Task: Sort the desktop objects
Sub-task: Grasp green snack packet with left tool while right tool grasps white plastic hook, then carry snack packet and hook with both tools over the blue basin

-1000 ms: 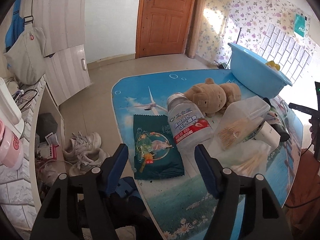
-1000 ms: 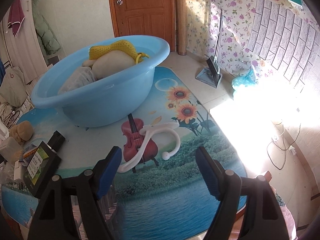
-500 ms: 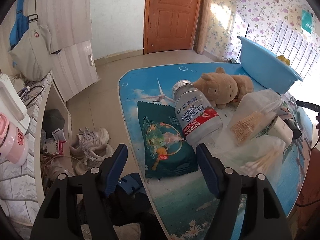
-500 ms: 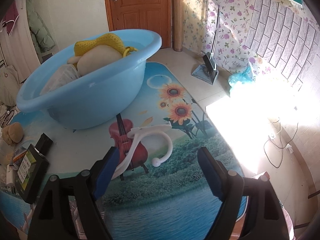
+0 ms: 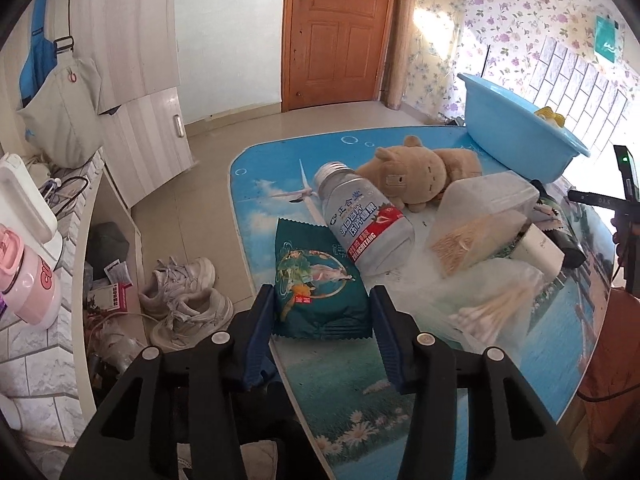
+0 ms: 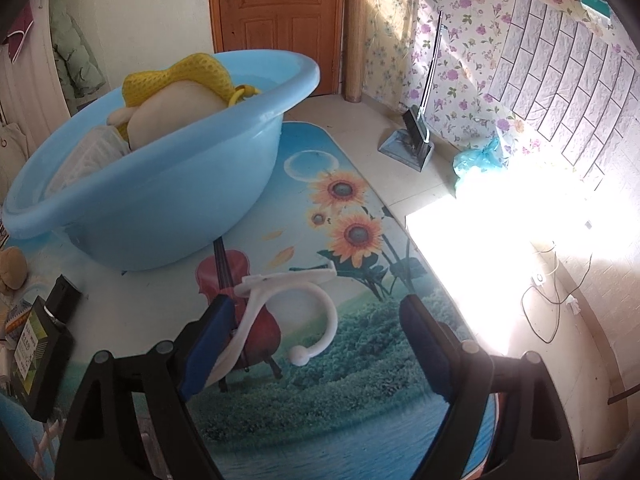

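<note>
A green snack packet point(image 5: 316, 276) lies flat on the picture-printed table point(image 5: 360, 400), by its left edge. My left gripper point(image 5: 322, 296) straddles the packet's near end, jaws closing, and both blue pads touch its side edges. Behind it lie a white pill bottle point(image 5: 362, 220) on its side and a brown plush toy point(image 5: 416, 172). In the right wrist view a white plastic hook point(image 6: 288, 292) lies on the table between the wide-open fingers of my right gripper point(image 6: 314, 308). Its stem runs close along the left finger.
A blue basin point(image 6: 160, 200) with a yellow net and soft things stands behind the hook. A black box point(image 6: 36, 344) lies at the left. Bags of cotton swabs point(image 5: 492, 308) and toothpicks point(image 5: 476, 224) crowd the table's middle. Shoes point(image 5: 184, 296) sit on the floor beyond the left edge.
The left jaws have closed in from wide apart onto the green packet's sides. The right gripper has crept forward and down, so the white hook sits further between its fingers.
</note>
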A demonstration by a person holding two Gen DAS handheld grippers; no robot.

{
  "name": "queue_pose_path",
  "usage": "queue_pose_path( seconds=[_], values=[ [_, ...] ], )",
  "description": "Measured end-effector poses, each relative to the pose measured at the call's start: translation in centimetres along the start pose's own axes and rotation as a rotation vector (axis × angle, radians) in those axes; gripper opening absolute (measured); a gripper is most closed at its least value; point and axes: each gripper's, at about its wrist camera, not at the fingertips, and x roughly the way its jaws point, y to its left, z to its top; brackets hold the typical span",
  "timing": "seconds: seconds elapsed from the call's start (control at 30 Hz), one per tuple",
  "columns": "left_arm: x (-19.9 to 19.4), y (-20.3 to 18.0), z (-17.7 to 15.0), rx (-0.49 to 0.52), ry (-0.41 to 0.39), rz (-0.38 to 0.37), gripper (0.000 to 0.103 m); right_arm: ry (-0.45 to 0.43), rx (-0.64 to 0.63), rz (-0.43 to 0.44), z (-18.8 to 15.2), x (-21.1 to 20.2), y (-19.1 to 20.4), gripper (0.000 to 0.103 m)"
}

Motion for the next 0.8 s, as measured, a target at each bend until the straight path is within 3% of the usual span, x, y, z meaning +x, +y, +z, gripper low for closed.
queue_pose_path(
  seconds=[0.07,0.1,0.13,0.2,0.63,0.8],
  values=[
    [-0.5,-0.6,-0.2,-0.005,-0.008,-0.021,0.047,0.011,-0.007,0.018,-0.1,0.2,0.1,0.084],
    [-0.8,-0.9,-0.3,-0.005,-0.007,-0.033,0.047,-0.002,-0.017,0.019,-0.2,0.0,0.2,0.075],
    [-0.9,-1.3,-0.3,-0.002,-0.003,-0.041,0.047,-0.008,-0.028,0.032,-0.3,-0.2,0.4,0.060],
    [-1.0,-2.2,-0.6,0.015,0.009,-0.047,0.047,-0.002,-0.053,0.053,-0.4,-0.5,0.8,0.051],
    [-0.7,-4.5,-2.2,0.064,0.043,0.013,0.052,-0.067,-0.092,0.175,-1.9,-4.3,1.8,0.051],
    [0.0,-4.5,-1.6,0.060,0.034,0.027,0.063,-0.080,-0.106,0.179,-2.2,-5.0,2.0,0.051]
  ],
)
